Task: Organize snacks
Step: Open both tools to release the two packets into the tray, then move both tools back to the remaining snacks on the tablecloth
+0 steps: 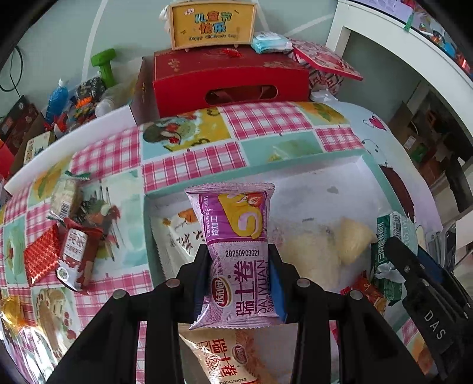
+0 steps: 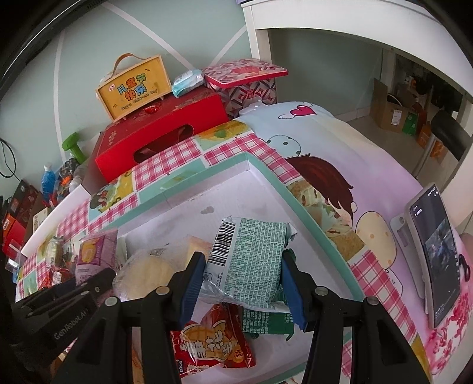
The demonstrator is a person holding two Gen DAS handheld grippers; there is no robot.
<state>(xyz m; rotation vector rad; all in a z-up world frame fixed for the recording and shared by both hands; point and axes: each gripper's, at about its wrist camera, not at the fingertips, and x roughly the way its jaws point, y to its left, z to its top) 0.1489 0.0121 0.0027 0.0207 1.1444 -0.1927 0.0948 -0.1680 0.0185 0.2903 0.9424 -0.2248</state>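
Note:
My left gripper (image 1: 239,257) is shut on a purple Swiss roll packet (image 1: 236,224) and holds it upright above a white tray with a teal rim (image 1: 251,174). Under it lie a white packet (image 1: 174,233), clear-wrapped yellow bread (image 1: 319,251) and a beige Swiss roll packet (image 1: 230,360). My right gripper (image 2: 244,263) is shut on a green-and-white packet (image 2: 251,260), barcode side up, over the same tray (image 2: 266,168). A red waffle packet (image 2: 212,339) lies below it. The bread (image 2: 145,274) and the purple packet (image 2: 91,254) are to its left.
Several loose snack packets (image 1: 71,254) lie on the checked tablecloth left of the tray. A red gift box (image 1: 227,79) with a yellow box (image 1: 212,26) on top stands behind the tray. A phone on a stand (image 2: 434,260) is at the right.

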